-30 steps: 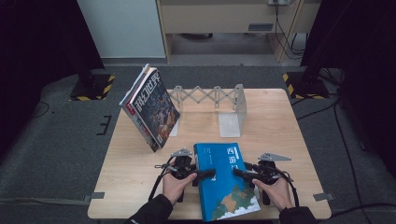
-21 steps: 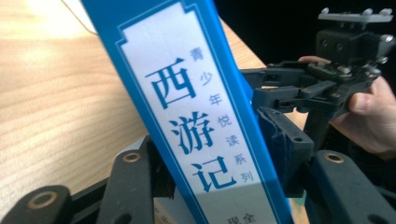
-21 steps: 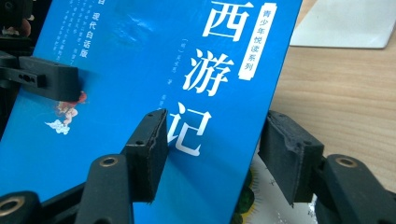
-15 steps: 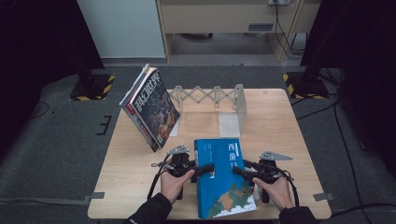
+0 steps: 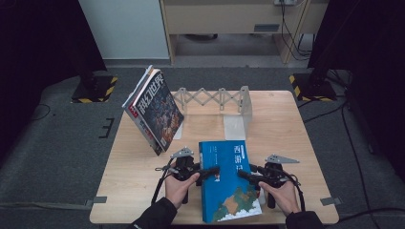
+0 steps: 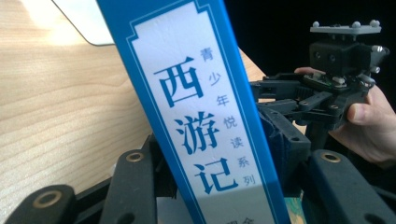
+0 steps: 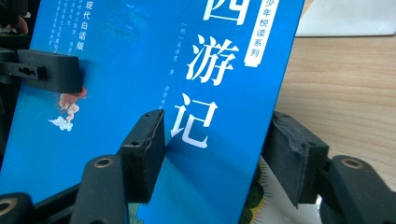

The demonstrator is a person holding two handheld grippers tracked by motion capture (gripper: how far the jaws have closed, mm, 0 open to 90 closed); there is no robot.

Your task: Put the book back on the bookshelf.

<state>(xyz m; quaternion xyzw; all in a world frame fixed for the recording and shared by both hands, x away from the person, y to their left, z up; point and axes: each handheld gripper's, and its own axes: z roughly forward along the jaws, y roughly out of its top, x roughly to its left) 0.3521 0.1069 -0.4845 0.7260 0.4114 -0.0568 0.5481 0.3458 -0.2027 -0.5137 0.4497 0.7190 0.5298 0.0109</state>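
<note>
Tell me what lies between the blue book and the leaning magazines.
Bare tabletop, as the high view shows. The blue book sits between both grippers near the front edge; the magazines lean at the rack's left end.

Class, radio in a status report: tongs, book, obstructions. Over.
Left tongs and right tongs clamped on blue book, opposite edges, jaws just closed in. Book at table near edge. Rack and leaning magazines stand apart, beyond.
</note>
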